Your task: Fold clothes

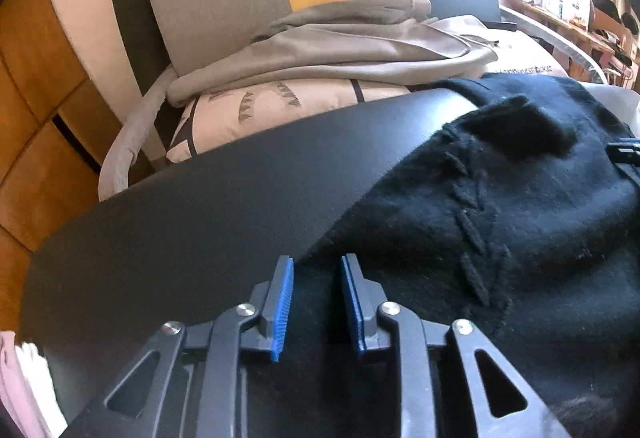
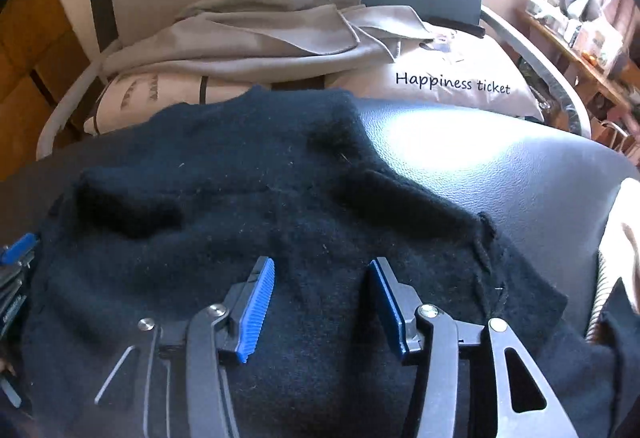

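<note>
A black knit sweater (image 1: 500, 222) lies spread on a dark leather surface (image 1: 200, 206); it fills the middle of the right wrist view (image 2: 280, 198). My left gripper (image 1: 316, 278) is open, its blue pads over the sweater's left edge, holding nothing. My right gripper (image 2: 322, 282) is open wider, over the sweater's middle near its right side seam, holding nothing. The right gripper's tip shows at the right edge of the left wrist view (image 1: 624, 152), and the left gripper's tip at the left edge of the right wrist view (image 2: 18, 248).
Behind the leather surface (image 2: 500, 166) a chair holds a grey garment (image 1: 320, 46) heaped on printed cushions (image 2: 452, 86). Wooden cabinets (image 1: 36, 98) stand at the left. Cluttered shelves (image 2: 580, 38) stand at the right. Pale folded fabric (image 1: 20, 378) lies at the lower left.
</note>
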{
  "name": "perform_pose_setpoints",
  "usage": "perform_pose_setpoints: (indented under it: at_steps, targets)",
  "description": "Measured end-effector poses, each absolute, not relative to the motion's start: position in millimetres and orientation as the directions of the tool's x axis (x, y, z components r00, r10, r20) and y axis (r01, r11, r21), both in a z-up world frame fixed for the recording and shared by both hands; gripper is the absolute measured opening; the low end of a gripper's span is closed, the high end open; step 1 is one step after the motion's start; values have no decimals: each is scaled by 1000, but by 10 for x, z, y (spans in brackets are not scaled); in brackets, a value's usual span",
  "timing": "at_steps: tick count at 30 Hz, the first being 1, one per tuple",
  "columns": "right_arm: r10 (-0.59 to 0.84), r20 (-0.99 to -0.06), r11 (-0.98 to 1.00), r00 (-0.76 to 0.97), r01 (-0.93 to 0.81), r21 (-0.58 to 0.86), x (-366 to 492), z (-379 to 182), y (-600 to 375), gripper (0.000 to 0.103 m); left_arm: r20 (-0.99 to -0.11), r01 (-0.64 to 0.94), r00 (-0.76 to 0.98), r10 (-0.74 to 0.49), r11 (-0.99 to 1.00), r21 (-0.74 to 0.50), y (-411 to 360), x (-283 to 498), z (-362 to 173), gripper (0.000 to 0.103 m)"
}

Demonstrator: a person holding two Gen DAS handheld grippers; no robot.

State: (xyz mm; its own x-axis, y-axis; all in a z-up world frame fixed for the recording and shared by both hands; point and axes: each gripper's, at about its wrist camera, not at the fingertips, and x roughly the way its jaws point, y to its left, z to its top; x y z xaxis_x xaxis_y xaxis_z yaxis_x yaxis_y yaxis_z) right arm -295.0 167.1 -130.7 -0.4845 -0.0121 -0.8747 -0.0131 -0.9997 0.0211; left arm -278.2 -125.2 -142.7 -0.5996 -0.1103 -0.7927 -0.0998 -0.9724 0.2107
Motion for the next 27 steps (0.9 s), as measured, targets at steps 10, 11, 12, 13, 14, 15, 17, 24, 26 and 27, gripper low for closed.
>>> perform_pose_setpoints:
  at_steps: [10,11,12,13,14,15,17,24,26,27]
  targets:
    - [-149,-804,-987,-576,135,87,-2626,-997,1785,52,-770,-14,-636,-54,-997,82,-1282,-2235,-939,21]
    - [-163,-787,-983,-595,168,77,-2475,-917,1790,52,-767,-21,-642,-10,-999,30,-1281,-2062,-878,21]
    - [-181,-775,-978,-605,194,76,-2312,-850,1805,52,-763,-28,-645,33,-999,-20,-1269,-1886,-837,21]
    - [-197,-766,-973,-612,219,75,-2139,-791,1826,52,-761,-35,-645,66,-998,-58,-1247,-1729,-817,21]
    - [-211,-761,-967,-614,243,72,-1948,-744,1856,52,-760,-45,-642,100,-995,-92,-1216,-1541,-809,21]
    - [-221,-757,-963,-615,262,68,-1761,-704,1894,52,-758,-51,-639,128,-991,-124,-1184,-1360,-816,21]
    - [-231,-761,-957,-606,282,66,-1389,-676,2003,52,-767,-52,-621,162,-985,-166,-1142,-1097,-890,21]
    - [-308,-836,-911,-454,395,121,-320,-911,2153,50,-799,-62,-551,240,-967,-247,-983,-337,-1193,21]
    - [-265,-875,-905,-404,418,81,-141,-1086,2086,49,-818,-78,-537,207,-978,-196,-904,-223,-1258,21]
    - [-231,-895,-904,-382,424,53,-58,-1180,2054,49,-825,-92,-531,194,-981,-171,-869,-182,-1282,21]
